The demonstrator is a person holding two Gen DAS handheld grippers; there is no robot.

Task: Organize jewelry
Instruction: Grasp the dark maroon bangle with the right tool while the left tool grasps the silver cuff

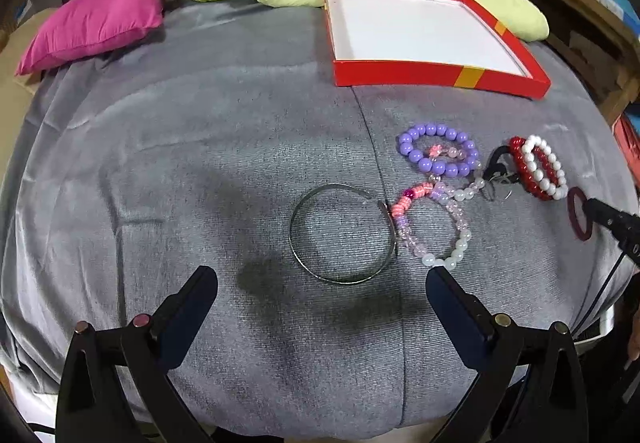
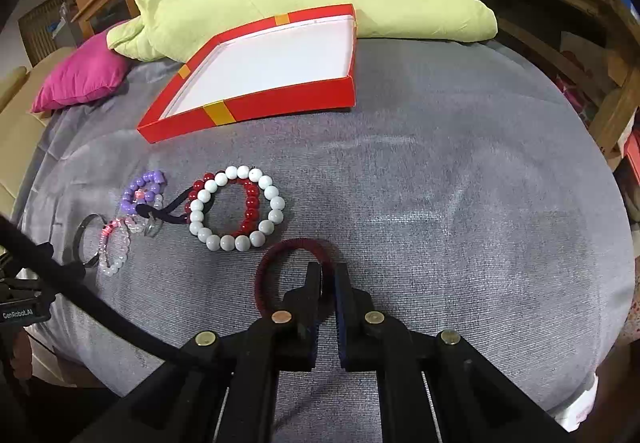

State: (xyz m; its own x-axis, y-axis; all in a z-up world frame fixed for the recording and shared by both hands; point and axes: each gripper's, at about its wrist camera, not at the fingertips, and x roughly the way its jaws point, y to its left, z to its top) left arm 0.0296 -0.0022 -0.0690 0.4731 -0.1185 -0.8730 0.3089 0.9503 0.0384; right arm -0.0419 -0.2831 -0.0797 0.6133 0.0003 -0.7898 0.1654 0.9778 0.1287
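Dark red ring: a thread-wrapped bangle [image 2: 280,255] lies on the grey cloth [image 2: 440,203] nearest the right tongs, just in front of the white bead bracelet [image 2: 236,209]; in the left wrist view it shows at the far right [image 1: 578,213].
Right tongs: the right tongs [image 2: 328,275] point forward and down, fingers pressed close together, pinching the near-right side of the dark red ring.
Left tongs: the left tongs [image 1: 320,283] hover low over the cloth, spread wide, gripping nothing; the metal bangle [image 1: 340,233] lies just ahead of the gap.
Other jewelry: a red bead bracelet [image 2: 250,203] lies under the white one; a purple bead bracelet [image 1: 438,155] and a pale pink and clear bead bracelet [image 1: 436,231] lie between the metal bangle and the white beads, the pale one touching the metal bangle.
Only in left view: the metal bangle and pale bracelet show whole and clear; the right view shows them small at its left edge.
Only in right view: the grip on the ring.
Box: a shallow red box [image 2: 288,99] with a white floor sits beyond the jewelry; nothing is inside.
Background: a green pillow [image 2: 320,7] and a pink pillow [image 1: 96,19] lie behind the box.
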